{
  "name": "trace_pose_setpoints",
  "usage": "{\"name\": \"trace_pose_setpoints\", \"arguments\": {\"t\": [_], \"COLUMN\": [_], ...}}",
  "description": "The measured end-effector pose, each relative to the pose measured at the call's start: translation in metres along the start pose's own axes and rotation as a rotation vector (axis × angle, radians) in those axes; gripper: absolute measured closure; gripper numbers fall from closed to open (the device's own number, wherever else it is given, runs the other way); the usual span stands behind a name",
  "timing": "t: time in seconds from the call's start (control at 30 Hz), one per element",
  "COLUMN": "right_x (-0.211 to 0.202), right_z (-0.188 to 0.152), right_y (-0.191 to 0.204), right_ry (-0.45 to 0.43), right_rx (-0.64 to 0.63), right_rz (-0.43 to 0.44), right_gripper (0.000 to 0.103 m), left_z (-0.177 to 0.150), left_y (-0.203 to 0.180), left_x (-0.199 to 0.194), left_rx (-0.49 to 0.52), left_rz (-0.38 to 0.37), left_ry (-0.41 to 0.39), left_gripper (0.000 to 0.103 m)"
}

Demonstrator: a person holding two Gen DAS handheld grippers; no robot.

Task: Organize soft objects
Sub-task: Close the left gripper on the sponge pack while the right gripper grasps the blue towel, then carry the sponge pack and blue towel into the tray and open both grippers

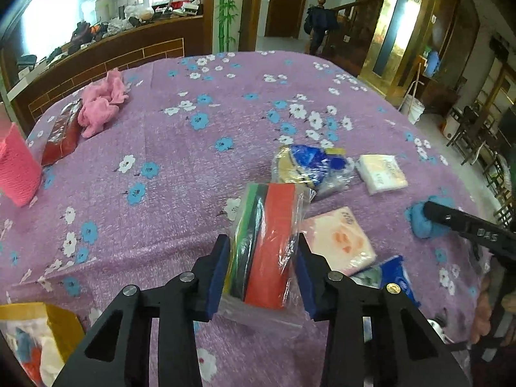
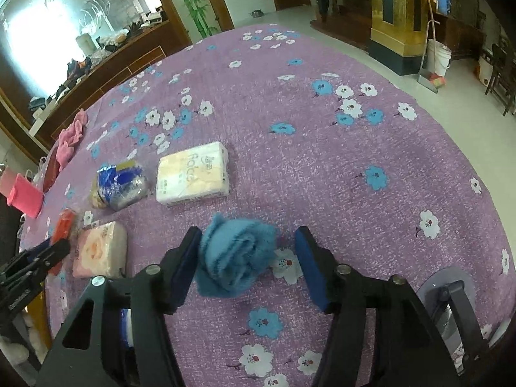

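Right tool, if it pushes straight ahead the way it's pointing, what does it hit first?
Probably the blue rolled cloth, already lying between the right tool's open pads; beyond it, the purple floral tablecloth.

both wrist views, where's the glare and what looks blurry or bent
Left wrist view: the window at upper left is blown out white, the plastic bag of colored cloths in the left claw shows shiny highlights, and the table edge bows with fisheye. Right wrist view: the same window glares, and the blue towel looks soft and smeared.
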State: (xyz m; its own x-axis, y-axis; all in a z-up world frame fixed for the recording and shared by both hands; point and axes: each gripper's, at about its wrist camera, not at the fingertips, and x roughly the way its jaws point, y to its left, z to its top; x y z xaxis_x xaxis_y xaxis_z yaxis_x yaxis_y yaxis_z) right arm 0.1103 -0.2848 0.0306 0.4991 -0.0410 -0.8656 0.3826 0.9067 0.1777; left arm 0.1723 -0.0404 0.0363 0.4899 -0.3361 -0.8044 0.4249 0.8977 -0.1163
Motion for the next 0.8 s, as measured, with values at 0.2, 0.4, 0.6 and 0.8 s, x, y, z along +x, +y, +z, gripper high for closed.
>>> {"name": "trace_pose_setpoints", "arguments": {"t": [0.2, 0.4, 0.6, 0.8], "right_x": [0.0, -0.003, -0.013, -0.045], "right_z": [-0.005, -0.005, -0.008, -0.01], "right_y": [0.01, 0.011, 0.015, 0.028], "right_ry": [0.002, 0.017, -0.022, -0.109], "right_rx": [-0.051, -0.047, -0.046, -0.065], "right_rz": [-0.01, 0.048, 0.077, 0.125], "right_gripper": [0.045, 0.071, 0.072, 0.072], "left_z": [-0.01, -0.024, -0.049, -0.095], "left_y": [-0.003, -0.005, -0.003, 0.016], "left_x": [-0.026, -0.049, -0.099, -0.17], "left_rx": [0.001, -0.012, -0.039, -0.117], "left_rz": [-0.013, -0.011, -0.012, 0.002], "left_ry": [-0.025, -0.045, -0.095, -0.175], "left_gripper": [0.066, 0.066, 0.066, 0.066]}}
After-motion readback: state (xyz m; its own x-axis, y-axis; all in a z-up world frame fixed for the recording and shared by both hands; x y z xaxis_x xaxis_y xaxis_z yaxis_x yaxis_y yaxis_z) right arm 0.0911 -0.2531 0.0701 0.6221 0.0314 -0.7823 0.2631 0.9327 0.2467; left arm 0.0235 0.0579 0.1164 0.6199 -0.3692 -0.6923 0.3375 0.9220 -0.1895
